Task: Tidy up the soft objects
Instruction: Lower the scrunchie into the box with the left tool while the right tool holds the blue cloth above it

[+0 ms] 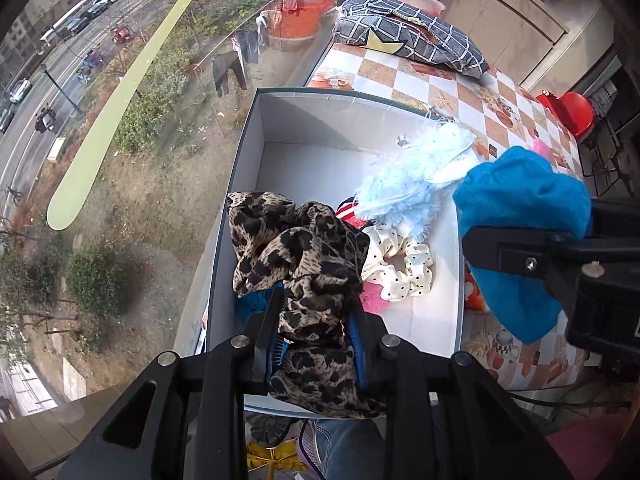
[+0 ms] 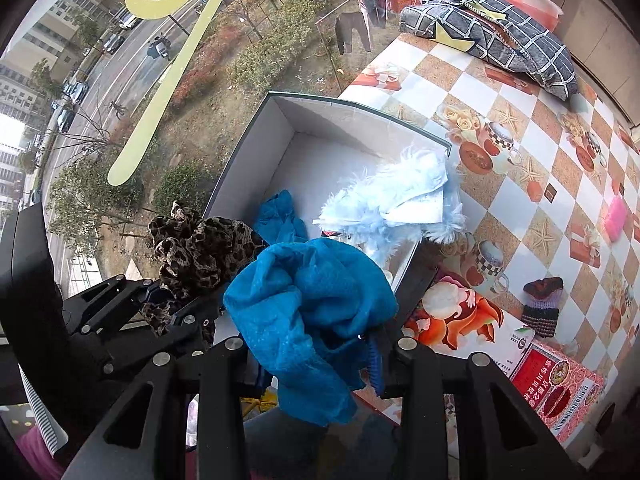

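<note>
A white open box (image 1: pixel 304 128) (image 2: pixel 316 148) stands on the table by the window. My left gripper (image 1: pixel 316 316) is shut on a leopard-print cloth (image 1: pixel 296 256) (image 2: pixel 200 248), held above the box's near left corner. My right gripper (image 2: pixel 320 352) (image 1: pixel 532 256) is shut on a bright blue cloth (image 2: pixel 312 304) (image 1: pixel 520 200), held over the box's right edge. Inside the box lie a fluffy light-blue item (image 1: pixel 412 180) (image 2: pixel 396 196), a white dotted scrunchie (image 1: pixel 400 264), a pink piece (image 1: pixel 372 298) and another blue cloth (image 2: pixel 280 216).
A checked grey cushion (image 1: pixel 408 36) (image 2: pixel 492 28) lies at the table's far end. A dark knitted item (image 2: pixel 542 304), a pink object (image 2: pixel 616 212) and a red printed box (image 2: pixel 560 388) sit right of the box. A red stool (image 1: pixel 568 110) stands beyond. The window glass is on the left.
</note>
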{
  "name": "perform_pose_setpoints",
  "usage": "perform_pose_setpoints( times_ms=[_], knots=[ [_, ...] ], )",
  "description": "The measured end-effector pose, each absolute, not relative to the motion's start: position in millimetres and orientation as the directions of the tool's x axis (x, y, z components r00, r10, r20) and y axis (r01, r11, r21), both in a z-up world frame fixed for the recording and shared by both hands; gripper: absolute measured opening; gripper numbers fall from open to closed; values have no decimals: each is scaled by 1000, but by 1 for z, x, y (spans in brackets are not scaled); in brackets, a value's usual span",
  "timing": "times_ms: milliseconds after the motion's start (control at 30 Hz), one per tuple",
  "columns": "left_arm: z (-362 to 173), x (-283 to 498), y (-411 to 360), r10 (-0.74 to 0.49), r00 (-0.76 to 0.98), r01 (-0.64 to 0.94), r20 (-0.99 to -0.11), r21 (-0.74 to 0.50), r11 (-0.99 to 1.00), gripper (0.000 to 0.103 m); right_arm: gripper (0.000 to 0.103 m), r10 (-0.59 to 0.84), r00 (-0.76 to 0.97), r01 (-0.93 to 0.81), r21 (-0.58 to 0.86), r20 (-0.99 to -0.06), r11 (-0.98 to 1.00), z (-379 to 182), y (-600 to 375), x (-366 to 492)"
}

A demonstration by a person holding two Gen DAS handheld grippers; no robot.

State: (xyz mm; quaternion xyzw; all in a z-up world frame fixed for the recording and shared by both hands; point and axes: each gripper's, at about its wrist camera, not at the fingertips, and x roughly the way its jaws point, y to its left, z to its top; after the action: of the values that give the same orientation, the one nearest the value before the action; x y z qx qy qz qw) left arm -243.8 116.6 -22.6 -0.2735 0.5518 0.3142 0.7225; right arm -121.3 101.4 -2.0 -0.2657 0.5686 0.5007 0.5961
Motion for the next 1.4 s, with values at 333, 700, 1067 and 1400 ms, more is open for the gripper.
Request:
perform_pose_setpoints(
  times_ms=[333,700,1067,1400],
  knots=[
    [-29,-246,121,125,172,-764,-977,-52,644,30,36,273,-174,-893,268,-946,361,-10,103,-125],
    [-31,-240,122,116,167,-745,-979,-48,666,30,36,272,-175,-883,273,-946,381,-12,104,-120],
    [-31,-240,122,112,168,-744,-979,-52,666,30,36,264,-176,-884,271,-948,382,-13,106,-121],
    [-33,-242,124,108,169,-746,-980,-55,664,30,36,255,-176,-887,266,-951,377,-15,109,-123]
  ],
)
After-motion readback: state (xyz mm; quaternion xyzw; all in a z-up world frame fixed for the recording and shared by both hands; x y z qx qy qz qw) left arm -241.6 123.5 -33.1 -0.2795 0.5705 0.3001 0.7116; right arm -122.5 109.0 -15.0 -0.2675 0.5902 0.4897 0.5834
